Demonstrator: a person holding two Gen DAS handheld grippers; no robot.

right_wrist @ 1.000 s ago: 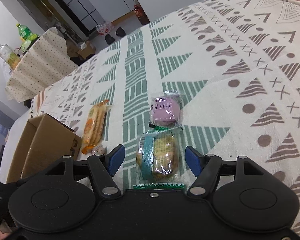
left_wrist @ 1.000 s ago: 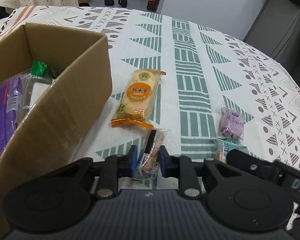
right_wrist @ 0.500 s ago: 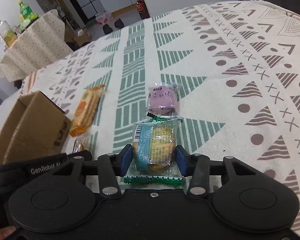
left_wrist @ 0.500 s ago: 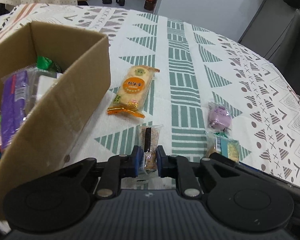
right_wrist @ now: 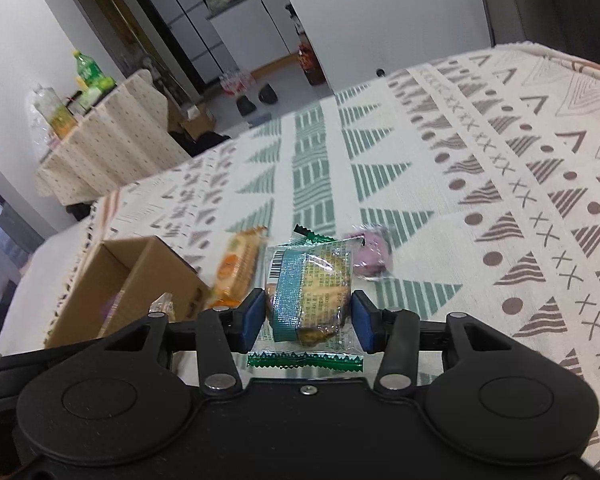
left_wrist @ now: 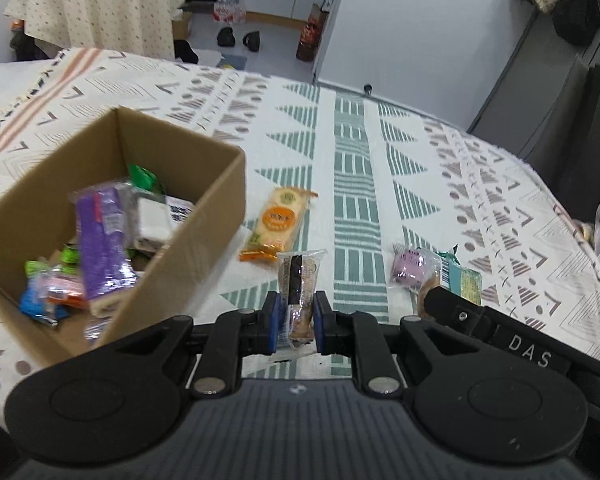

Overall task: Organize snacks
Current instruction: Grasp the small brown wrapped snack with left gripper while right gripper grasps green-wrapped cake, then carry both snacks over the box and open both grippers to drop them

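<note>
- Your left gripper (left_wrist: 294, 317) sits at the bottom centre of the left wrist view, its blue pads pressed onto both sides of a slim clear-wrapped snack bar (left_wrist: 299, 280) with a dark stripe; the bar sticks forward from between the pads.
- Your right gripper (right_wrist: 308, 314) is clamped on a teal-wrapped cake (right_wrist: 310, 286) at the centre of the right wrist view. The packet's green serrated edge hangs below the pads, and the packet looks lifted off the cloth.
- The cardboard box (left_wrist: 204, 240) fills the left of the left wrist view, open at the top. Inside you can see a purple packet (left_wrist: 100, 236), a white packet (left_wrist: 154, 220) and smaller green, blue and orange wrappers, all blurred.
- An orange rice-cracker pack (left_wrist: 278, 220) lies on the patterned tablecloth (left_wrist: 352, 168) just right of the box wall and just above the held bar in the frame.
- A purple wrapped sweet (left_wrist: 410, 266) lies on the cloth at centre right of the left wrist view, beside the teal-wrapped cake as seen from that side.
- In the right wrist view the purple sweet sits just right of and behind the held cake, the orange pack to its left, and the box at lower left.
- Your other gripper's black body crosses the lower right of the left wrist view.
</note>
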